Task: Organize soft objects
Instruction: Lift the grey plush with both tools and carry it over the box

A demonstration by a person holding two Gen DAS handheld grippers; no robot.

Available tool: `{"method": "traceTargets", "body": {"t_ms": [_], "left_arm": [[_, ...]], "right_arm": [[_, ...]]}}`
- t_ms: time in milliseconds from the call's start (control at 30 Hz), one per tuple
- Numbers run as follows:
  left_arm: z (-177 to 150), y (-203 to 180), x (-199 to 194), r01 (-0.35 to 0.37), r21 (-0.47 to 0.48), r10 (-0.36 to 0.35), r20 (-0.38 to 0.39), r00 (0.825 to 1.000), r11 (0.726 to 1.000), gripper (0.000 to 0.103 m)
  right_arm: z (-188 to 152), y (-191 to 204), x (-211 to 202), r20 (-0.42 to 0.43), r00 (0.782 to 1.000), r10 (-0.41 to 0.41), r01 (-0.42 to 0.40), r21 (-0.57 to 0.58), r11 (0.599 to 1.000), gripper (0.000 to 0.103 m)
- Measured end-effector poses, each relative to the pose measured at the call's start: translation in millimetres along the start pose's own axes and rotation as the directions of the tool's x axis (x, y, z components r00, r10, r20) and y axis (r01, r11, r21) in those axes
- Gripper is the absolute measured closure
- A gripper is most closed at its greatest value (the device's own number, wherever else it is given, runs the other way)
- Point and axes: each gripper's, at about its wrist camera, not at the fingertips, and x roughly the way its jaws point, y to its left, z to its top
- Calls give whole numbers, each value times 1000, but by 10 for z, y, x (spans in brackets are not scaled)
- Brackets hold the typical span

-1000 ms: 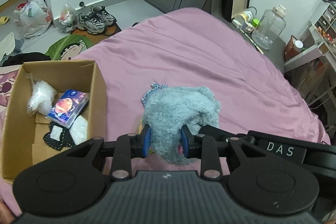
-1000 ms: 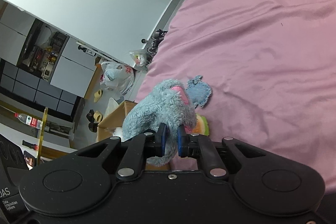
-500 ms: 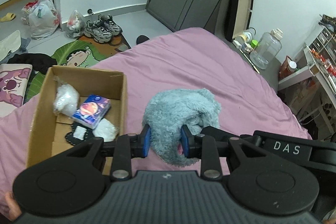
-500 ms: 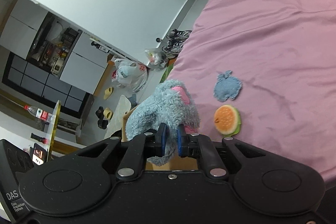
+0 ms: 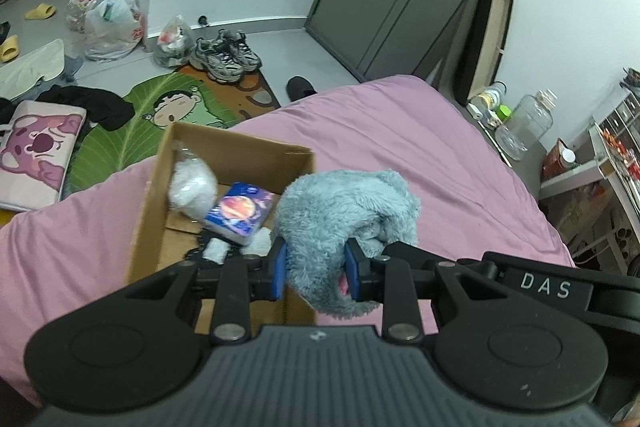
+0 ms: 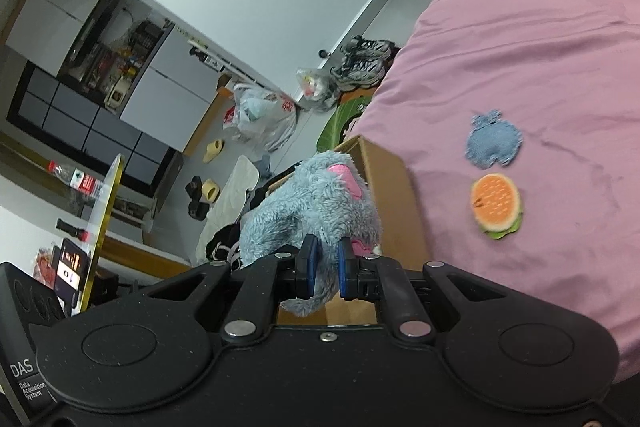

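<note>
Beside the cardboard box (image 5: 224, 163) on the pink bed (image 5: 400, 147), a fluffy blue-grey plush toy (image 5: 344, 211) hangs in the air, pinched from two sides. The left gripper (image 5: 314, 267) is clamped on a thick fold of its fur, and the right gripper (image 6: 325, 265) is closed tight on a thinner tuft near the pink patch. Two grips make sense for something this floppy: one pinch alone would let the body sag and swing, while two spread the weight and keep it bunched enough to clear the box wall.

From the left wrist view the toy sits just at the box's near right corner, above the rim, not yet inside. The box already holds a white fluffy bundle (image 5: 192, 185), a blue printed packet (image 5: 240, 211) and a dark piece with white patches, so it looks to be the collecting place, and the toy is likely headed there.

Beyond the box, on the bedcover, a small denim-blue pad (image 6: 494, 143) and a burger-shaped pad (image 6: 496, 205) lie close together, untouched, probably awaiting the same treatment.
</note>
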Motion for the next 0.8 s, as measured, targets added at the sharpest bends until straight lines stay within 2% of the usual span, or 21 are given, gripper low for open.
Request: {"method": "traceTargets", "body": {"t_ms": [500, 800], "left_arm": [[4, 696, -62, -9, -98, 7, -21, 1000, 995, 75], [-55, 940, -13, -7, -120, 1, -48, 999, 993, 75]], "right_arm": [[-248, 470, 417, -71, 997, -37, 34, -52, 998, 92], [-354, 550, 562, -96, 993, -69, 64, -60, 996, 92]]}}
